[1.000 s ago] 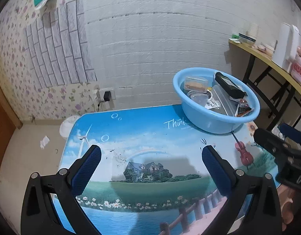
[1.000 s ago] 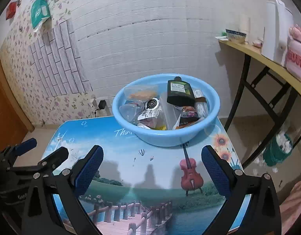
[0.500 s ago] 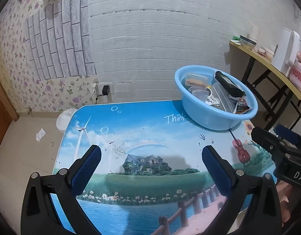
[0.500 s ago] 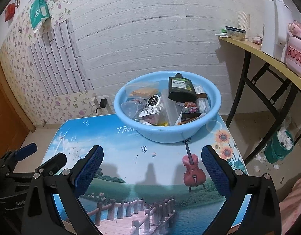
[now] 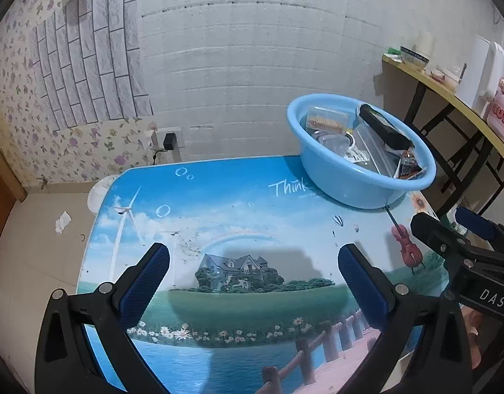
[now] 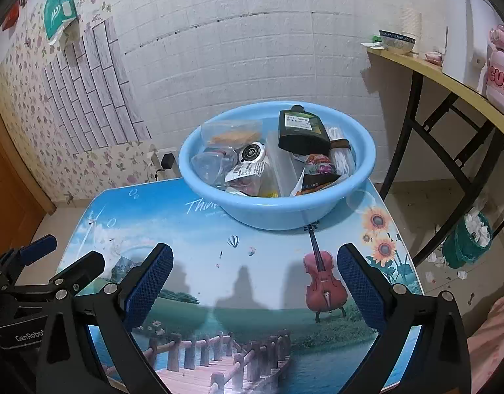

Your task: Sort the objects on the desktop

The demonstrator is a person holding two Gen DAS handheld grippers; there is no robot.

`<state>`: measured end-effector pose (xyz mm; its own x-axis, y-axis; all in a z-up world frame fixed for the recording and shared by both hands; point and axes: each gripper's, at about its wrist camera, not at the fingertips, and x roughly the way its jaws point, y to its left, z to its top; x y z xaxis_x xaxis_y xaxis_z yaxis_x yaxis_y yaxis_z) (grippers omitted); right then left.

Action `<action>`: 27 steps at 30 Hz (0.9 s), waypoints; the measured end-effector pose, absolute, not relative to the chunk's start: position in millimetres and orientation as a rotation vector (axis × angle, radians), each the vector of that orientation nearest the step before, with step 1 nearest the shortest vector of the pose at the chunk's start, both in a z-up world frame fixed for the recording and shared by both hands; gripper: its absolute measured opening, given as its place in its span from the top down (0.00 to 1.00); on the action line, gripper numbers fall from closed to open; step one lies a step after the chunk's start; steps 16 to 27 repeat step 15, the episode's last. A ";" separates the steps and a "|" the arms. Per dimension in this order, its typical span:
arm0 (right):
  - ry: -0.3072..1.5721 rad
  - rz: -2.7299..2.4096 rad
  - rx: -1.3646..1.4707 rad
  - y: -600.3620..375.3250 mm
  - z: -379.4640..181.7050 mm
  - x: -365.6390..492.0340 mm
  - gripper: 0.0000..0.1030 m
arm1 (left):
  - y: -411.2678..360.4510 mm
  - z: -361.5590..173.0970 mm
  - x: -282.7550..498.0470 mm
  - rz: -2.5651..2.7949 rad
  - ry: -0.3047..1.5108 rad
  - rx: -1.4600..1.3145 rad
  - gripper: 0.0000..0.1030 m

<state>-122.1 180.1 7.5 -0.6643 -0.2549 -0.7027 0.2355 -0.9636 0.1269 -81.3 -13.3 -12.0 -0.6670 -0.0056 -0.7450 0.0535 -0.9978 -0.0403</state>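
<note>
A light blue plastic basin (image 6: 271, 211) stands at the far right of a low table with a printed landscape top (image 6: 252, 282); it also shows in the left wrist view (image 5: 357, 187). In it lie a dark flat bottle (image 6: 301, 129), a clear box of snacks (image 6: 232, 134), a round black-and-white tin (image 6: 252, 152), clear containers and snack packets. My left gripper (image 5: 253, 262) is open and empty above the table's near middle. My right gripper (image 6: 254, 262) is open and empty above the near right of the table, short of the basin.
A folding side table (image 6: 442, 75) with a white kettle, a bowl and a pink box stands to the right. A green waste bin (image 6: 468, 246) hangs beside it. A white brick wall with a socket and charger (image 5: 169, 141) is behind. Paper scraps lie on the floor.
Both grippers have drawn back and risen a little from the table, so the basin looks slightly farther away. Both stay open and empty.
</note>
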 end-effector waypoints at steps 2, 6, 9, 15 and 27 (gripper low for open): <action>-0.041 -2.643 1.121 181.4 6.7 -122.9 0.04 | -10.9 -14.1 -82.7 -2.846 0.093 1.285 0.00; -0.053 -2.643 1.109 184.0 7.6 -123.2 0.04 | -8.0 -13.4 -83.1 -2.880 0.088 1.283 0.00; -0.059 -2.637 1.109 184.8 7.2 -123.7 0.04 | -4.5 -10.6 -81.3 -2.897 0.055 1.262 0.00; -0.066 -2.634 1.108 185.4 7.8 -122.0 0.04 | -2.0 -6.9 -77.1 -2.904 0.045 1.249 0.00; -0.066 -2.634 1.108 185.4 7.8 -122.0 0.04 | -2.0 -6.9 -77.1 -2.904 0.045 1.249 0.00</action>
